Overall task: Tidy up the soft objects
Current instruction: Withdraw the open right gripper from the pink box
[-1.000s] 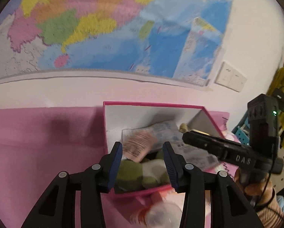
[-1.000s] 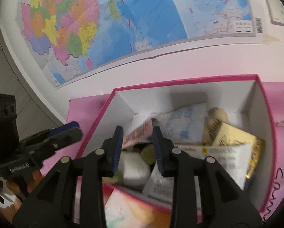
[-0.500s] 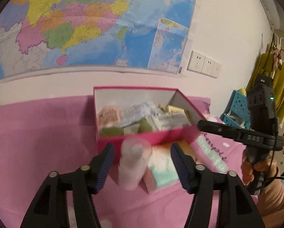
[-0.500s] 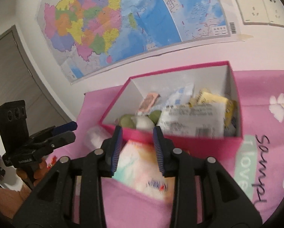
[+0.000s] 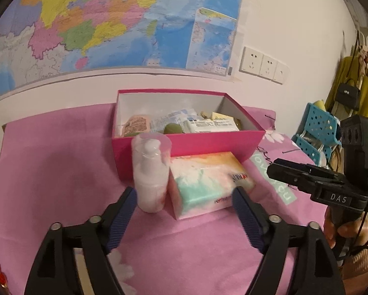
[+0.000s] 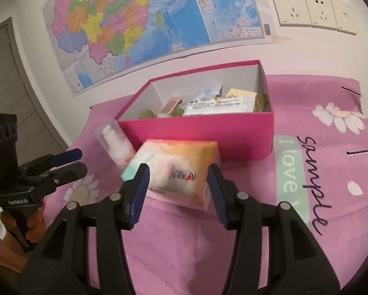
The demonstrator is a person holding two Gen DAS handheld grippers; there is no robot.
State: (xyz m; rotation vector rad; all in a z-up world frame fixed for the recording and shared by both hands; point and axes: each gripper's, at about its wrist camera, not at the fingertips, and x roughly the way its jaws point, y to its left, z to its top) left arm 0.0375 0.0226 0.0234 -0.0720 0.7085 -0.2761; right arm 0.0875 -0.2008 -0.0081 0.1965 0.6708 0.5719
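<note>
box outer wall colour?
Hot pink outside, white inside; the box shows best in the right wrist view.

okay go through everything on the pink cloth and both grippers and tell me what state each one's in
Pink box: lid off, holding packets.
Tissue pack: flat on the cloth, outside the box.
Bottle: upright, capped, beside the pack.
Left gripper: open, just widened, empty.
Right gripper: open, just widened, empty.

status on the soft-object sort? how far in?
Done: several packets and green soft pieces already lie in the pink box. In hand: nothing; the left gripper and right gripper have just been opening, both empty. Left: the tissue pack and the bottle sit on the cloth in front of the box.
</note>
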